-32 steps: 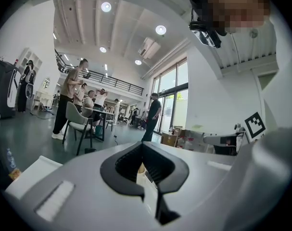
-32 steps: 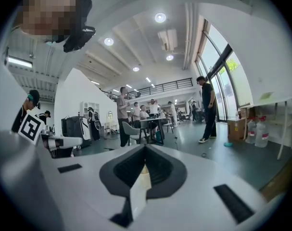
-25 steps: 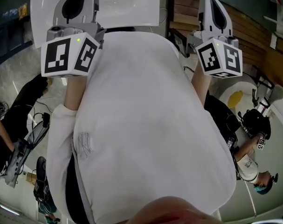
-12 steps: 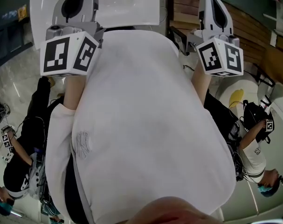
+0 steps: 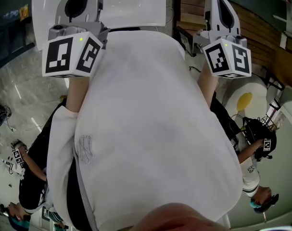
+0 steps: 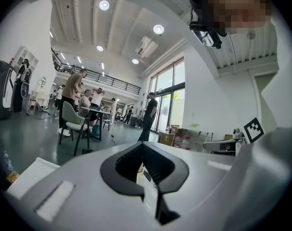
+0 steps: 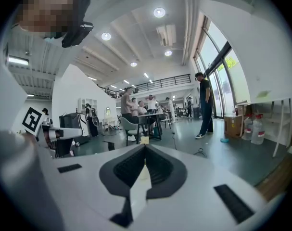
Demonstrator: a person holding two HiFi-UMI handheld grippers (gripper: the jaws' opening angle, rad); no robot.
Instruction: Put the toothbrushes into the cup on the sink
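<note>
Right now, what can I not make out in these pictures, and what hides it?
- Toothbrushes and cup: in no view. The shirt fills the head view, and both gripper views look across a hall.
- Sink: the white block in the head view is cut off by the top edge and covered by the shirt. I cannot tell if it is the sink.
- People at the far table, right gripper view: too small for detail.

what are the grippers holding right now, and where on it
Nothing. The left gripper and right gripper both have their jaws closed together with nothing between them.
</note>
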